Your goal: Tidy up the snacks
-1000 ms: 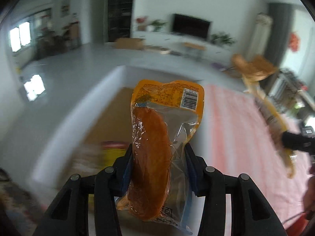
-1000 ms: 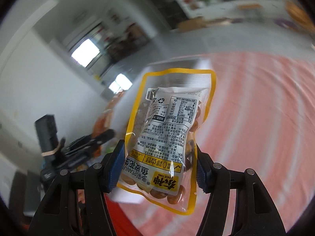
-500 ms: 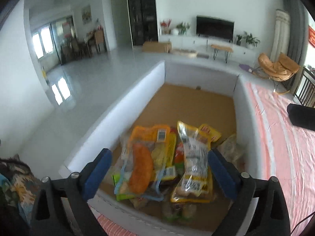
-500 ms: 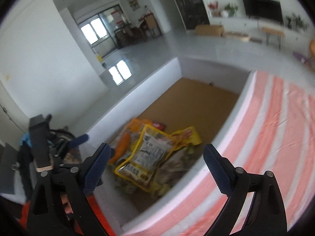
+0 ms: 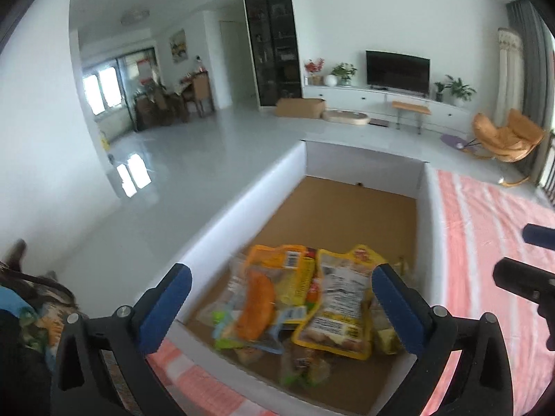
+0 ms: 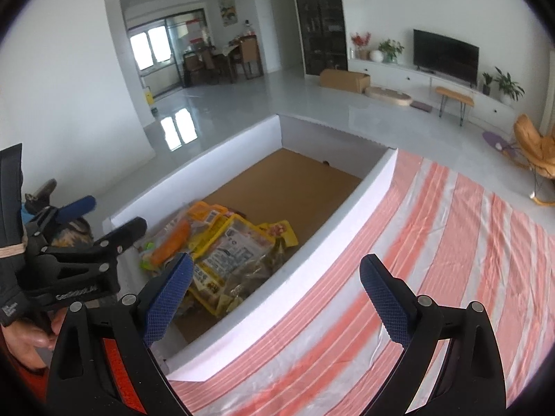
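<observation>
Both snack packets dropped from claws, now lying in white box (image 5: 222, 215); left claw (image 5: 281, 301), right claw (image 6: 275, 293) spread wide above, empty

The box (image 5: 242, 190) has white walls and a brown cardboard floor, holding an orange snack pack (image 5: 258, 306) and a yellow-edged peanut pack (image 5: 341, 306). The cloth (image 6: 451, 260) is striped salmon-pink and white. Both the left gripper (image 5: 281, 300) and right gripper (image 6: 274, 291) are black with blue pads.
</observation>
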Motion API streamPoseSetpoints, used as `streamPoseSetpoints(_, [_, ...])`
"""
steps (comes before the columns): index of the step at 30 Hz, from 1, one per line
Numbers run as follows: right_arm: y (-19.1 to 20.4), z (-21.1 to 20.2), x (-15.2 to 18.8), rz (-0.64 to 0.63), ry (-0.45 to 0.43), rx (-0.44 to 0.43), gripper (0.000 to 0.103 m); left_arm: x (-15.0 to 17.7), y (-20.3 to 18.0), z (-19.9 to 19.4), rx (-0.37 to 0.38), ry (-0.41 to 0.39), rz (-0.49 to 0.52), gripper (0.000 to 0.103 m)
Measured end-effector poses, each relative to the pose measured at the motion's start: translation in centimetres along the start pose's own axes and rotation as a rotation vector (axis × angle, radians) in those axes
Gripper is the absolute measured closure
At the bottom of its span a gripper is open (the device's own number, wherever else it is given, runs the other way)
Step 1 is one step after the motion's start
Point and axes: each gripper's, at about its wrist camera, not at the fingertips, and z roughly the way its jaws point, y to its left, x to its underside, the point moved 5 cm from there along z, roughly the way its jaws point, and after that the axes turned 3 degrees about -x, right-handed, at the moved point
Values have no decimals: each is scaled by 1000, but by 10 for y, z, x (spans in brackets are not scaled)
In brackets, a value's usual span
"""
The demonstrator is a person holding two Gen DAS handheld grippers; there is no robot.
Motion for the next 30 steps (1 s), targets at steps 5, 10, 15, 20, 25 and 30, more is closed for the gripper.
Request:
streamPoseSetpoints(5, [10,0,4,-9,32,16,5,0,4,-5,-37,-28,23,0])
streamPoseSetpoints(10, [23,3,5,-19,50,3,5,3,9,-2,-20,-11,6,0])
streamPoseSetpoints(15, [33,8,6,-52,66,11,5,6,16,4,-19,12,-18,0])
streamPoseSetpoints(20, [38,13,5,-64,70,19,5,9,21,11,-20,38,-31,0])
streamPoseSetpoints(25, [42,18,6,-70,79,15,5,10,26,14,11,55,-58,0])
streamPoseSetpoints(30, [44,20,7,-70,81,14,5,11,31,12,34,49,-95,0])
